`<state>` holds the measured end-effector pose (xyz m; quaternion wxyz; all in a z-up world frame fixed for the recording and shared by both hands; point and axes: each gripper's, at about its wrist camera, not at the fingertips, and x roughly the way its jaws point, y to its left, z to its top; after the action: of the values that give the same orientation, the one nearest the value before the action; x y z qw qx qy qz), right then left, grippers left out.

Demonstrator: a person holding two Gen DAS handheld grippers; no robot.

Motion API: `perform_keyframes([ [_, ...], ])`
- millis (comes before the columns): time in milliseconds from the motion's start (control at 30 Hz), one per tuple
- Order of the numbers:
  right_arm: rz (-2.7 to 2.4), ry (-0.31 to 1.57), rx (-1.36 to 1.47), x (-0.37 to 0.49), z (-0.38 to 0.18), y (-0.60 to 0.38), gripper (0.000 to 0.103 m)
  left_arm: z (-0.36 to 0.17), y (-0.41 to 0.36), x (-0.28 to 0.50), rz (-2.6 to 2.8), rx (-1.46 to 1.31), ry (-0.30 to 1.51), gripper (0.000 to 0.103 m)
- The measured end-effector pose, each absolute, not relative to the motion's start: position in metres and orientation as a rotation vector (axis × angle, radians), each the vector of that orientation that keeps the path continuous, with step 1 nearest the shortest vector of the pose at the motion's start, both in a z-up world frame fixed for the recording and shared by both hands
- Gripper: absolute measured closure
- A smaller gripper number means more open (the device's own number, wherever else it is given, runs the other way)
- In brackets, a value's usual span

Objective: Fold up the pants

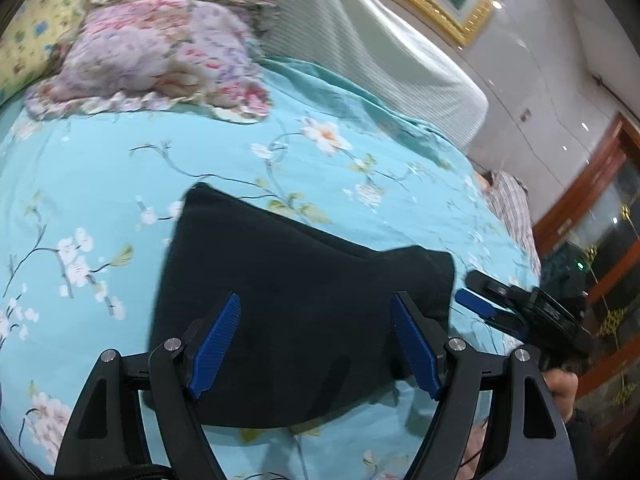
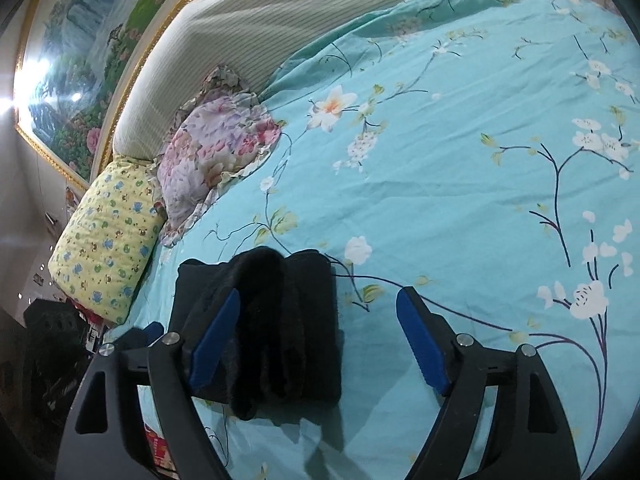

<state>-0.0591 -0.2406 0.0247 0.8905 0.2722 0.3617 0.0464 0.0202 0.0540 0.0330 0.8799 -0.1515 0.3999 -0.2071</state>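
The pants (image 1: pixel 288 320) lay as a compact black bundle on the bed (image 1: pixel 100 168), near its front edge and already folded into a thick block. In the left wrist view the left gripper (image 1: pixel 316 344) hung over them with its jaws spread wide, the cloth showing between the blue pads but not pinched; it held nothing. The right gripper (image 2: pixel 318 344) also stood wide open and empty, with the pants (image 2: pixel 276 320) off to its left, so only its left pad overlapped the bundle. In the left wrist view the right gripper (image 1: pixel 476 304) sat just beside the bundle's right end. The bundle's long axis ran roughly across the left gripper's line, so the left hand looked nearer and squarer to it; any last tidying would probably fall to that side. The bed wore a turquoise floral sheet, soft and slightly wrinkled. Two pillows (image 2: pixel 216 148) lay by a striped headboard (image 2: pixel 248 36), under a gilt-framed painting (image 2: pixel 80 72).
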Motion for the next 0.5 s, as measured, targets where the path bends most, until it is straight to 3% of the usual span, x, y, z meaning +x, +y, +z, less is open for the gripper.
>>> perform_keyframes([
  [500, 0.168, 0.766, 0.487, -0.06, 0.033, -0.194, 0.017, 0.024, 0.08, 0.026, -0.364, -0.361, 0.853, 0.025],
])
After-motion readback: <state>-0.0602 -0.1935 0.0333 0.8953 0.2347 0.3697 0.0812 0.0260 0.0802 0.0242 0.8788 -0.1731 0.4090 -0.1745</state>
